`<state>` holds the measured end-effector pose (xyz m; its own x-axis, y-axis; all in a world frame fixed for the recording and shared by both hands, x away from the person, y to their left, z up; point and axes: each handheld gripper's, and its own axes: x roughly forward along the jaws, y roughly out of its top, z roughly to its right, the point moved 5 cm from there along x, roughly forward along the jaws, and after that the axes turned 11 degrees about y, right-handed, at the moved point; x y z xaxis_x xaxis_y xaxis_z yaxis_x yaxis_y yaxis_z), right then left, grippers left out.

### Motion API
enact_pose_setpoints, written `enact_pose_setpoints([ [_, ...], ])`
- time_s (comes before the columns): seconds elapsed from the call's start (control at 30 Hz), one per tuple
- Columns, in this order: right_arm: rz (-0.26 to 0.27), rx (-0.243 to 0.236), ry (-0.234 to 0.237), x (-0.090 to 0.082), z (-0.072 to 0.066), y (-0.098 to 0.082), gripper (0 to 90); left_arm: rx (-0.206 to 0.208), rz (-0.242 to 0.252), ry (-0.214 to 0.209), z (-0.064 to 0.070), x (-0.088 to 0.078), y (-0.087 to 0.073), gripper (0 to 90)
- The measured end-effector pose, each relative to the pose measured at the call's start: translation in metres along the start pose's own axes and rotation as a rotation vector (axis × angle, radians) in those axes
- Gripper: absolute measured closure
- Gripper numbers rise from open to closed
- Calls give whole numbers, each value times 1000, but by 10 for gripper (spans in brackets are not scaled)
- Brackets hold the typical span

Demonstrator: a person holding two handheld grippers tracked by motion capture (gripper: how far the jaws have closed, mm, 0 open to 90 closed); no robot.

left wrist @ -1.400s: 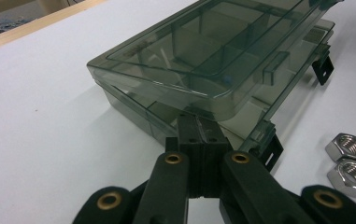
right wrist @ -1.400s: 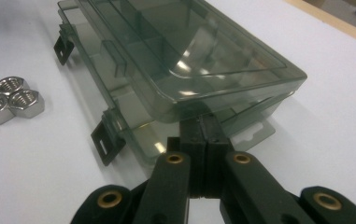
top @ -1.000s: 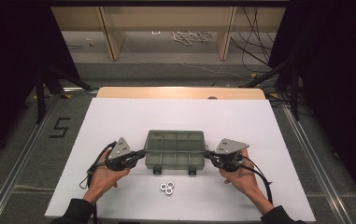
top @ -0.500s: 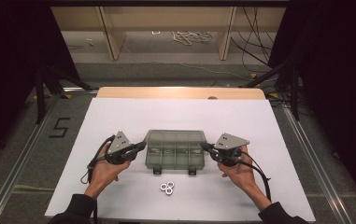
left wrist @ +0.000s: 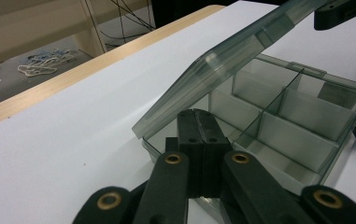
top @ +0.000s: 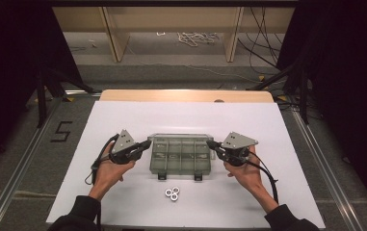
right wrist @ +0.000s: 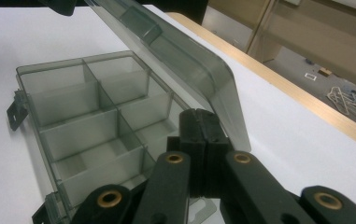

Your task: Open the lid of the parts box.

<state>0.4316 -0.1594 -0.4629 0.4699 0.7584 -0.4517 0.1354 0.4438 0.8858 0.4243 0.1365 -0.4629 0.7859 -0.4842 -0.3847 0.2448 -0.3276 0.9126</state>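
A smoky translucent compartment box (top: 181,159) lies mid-table with its lid (top: 178,138) tilted up off the front edge. In the left gripper view the lid (left wrist: 222,70) slants above the empty compartments (left wrist: 283,126). My left gripper (top: 148,142) is shut, its tips (left wrist: 198,114) tucked under the lid's left end. At the right end my right gripper (top: 209,142) is shut too, its tips (right wrist: 201,114) beneath the raised lid (right wrist: 175,51) over the compartments (right wrist: 91,116). Nothing is pinched between either pair of jaws.
A few small metal rings (top: 172,194) lie on the white sheet (top: 123,115) just in front of the box. Two latch tabs (top: 162,176) stick out of the box's front. A wooden table edge (top: 186,95) runs behind, with floor and cables beyond.
Both grippers have risen slightly at the box's ends, and the lid's front edge stands a little higher than before.
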Motion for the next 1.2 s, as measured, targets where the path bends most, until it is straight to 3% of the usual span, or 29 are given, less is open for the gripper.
enact_pose_setpoints([
  [0.27, 2, 5, 3, 0, 0, 0, 900, 13, 6, -3, 1, -1, 2, 898],
  [0.43, -7, 11, 15, 1, 0, -2, 900, -5, 0, -4, 2, -1, 1, 898],
  [0.57, 2, 22, 18, -1, 0, -1, 893, 13, 7, -3, 2, -2, 3, 898],
  [0.83, -48, 33, 71, -2, -3, -5, 828, 20, 4, -8, 4, -2, 3, 898],
  [0.87, -62, 50, 109, -3, -7, -6, 770, 22, 5, -8, 5, -2, 3, 898],
  [0.97, -83, 44, 111, -6, -11, -9, 615, 22, 3, -8, 5, -2, 3, 898],
  [1.03, -77, 88, 98, -8, -9, -9, 497, 24, 5, -12, 6, -2, 3, 898],
  [1.2, -55, 116, 6, -8, 3, -9, 294, 53, 18, -10, 5, -1, 4, 898],
])
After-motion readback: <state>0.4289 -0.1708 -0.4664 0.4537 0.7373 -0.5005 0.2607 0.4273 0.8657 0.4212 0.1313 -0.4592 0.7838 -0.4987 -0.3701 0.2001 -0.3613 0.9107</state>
